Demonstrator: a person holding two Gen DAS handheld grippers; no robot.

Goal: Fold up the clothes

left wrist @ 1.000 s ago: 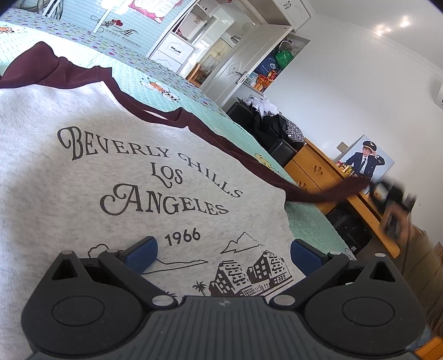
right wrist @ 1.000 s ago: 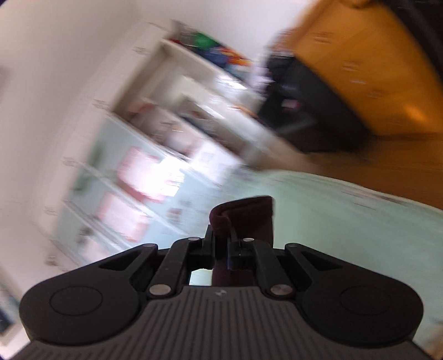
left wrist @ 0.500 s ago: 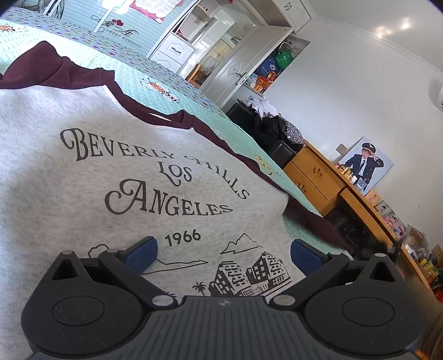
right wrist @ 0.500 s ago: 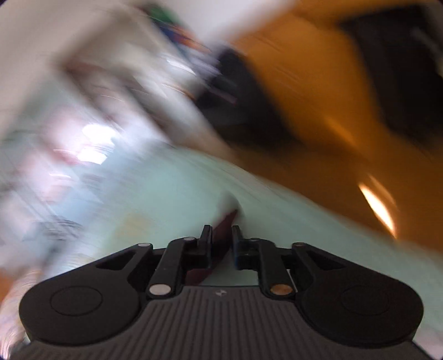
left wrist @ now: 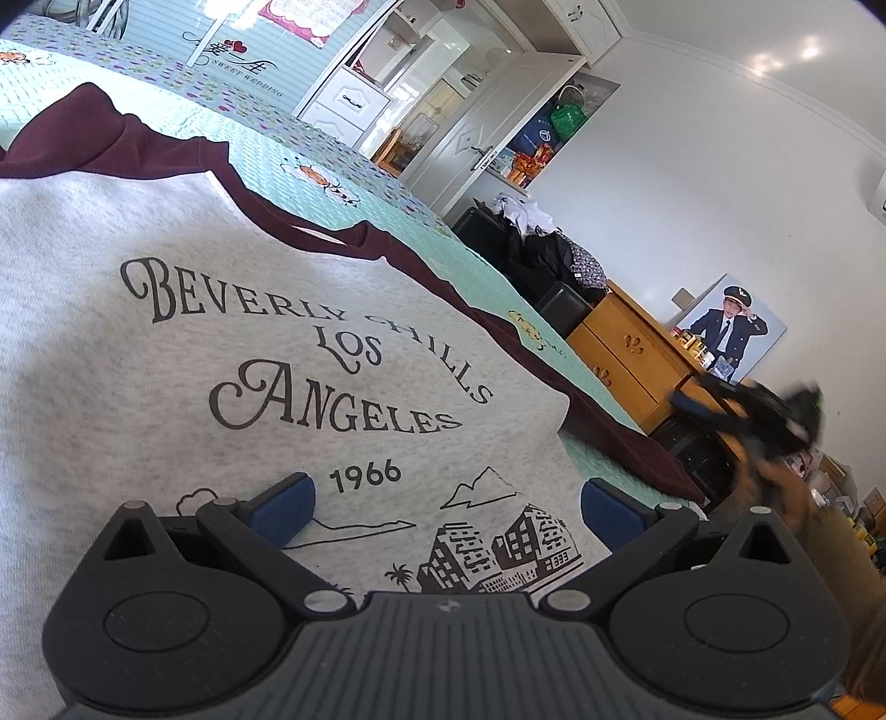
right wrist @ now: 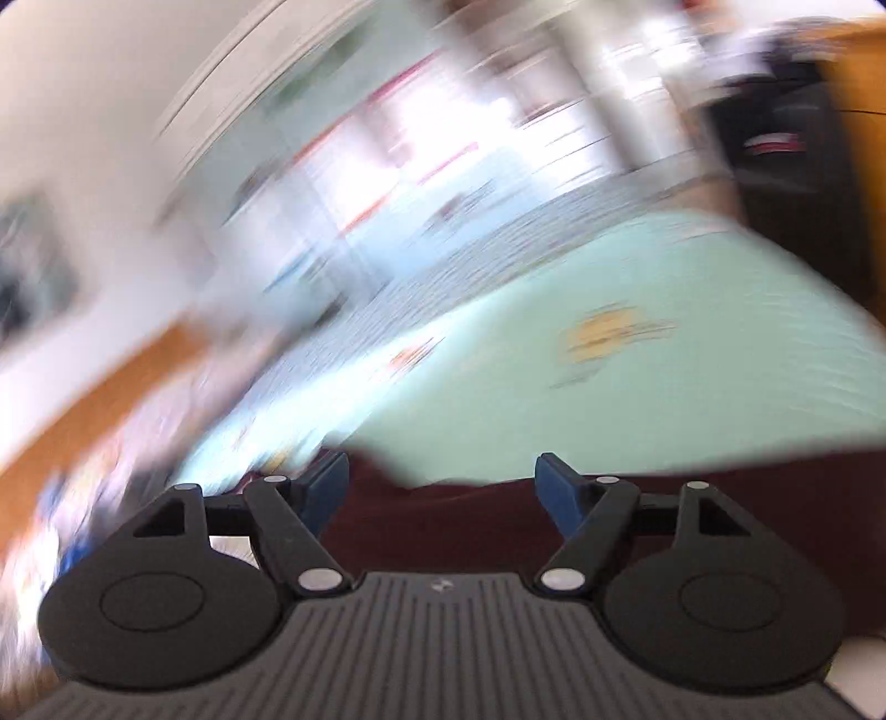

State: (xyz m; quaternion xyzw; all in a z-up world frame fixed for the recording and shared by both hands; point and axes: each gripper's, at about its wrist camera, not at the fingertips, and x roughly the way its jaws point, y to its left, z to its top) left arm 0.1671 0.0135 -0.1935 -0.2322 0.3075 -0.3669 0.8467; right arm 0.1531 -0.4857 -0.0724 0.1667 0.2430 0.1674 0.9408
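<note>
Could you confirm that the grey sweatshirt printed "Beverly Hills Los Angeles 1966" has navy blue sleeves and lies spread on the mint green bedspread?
Not quite: the grey sweatshirt has dark maroon sleeves, not navy blue, as the left wrist view shows. The rest holds: it bears that print and lies spread on the mint green bedspread.

A white wall (left wrist: 692, 183) fills the upper right, ceiling spotlights (left wrist: 786, 52) glowing above it. White cupboards (left wrist: 354, 102) stand at upper centre beside an open white door (left wrist: 476, 149). At right sits an orange wooden dresser (left wrist: 626, 349) with a framed portrait (left wrist: 731, 327).
</note>
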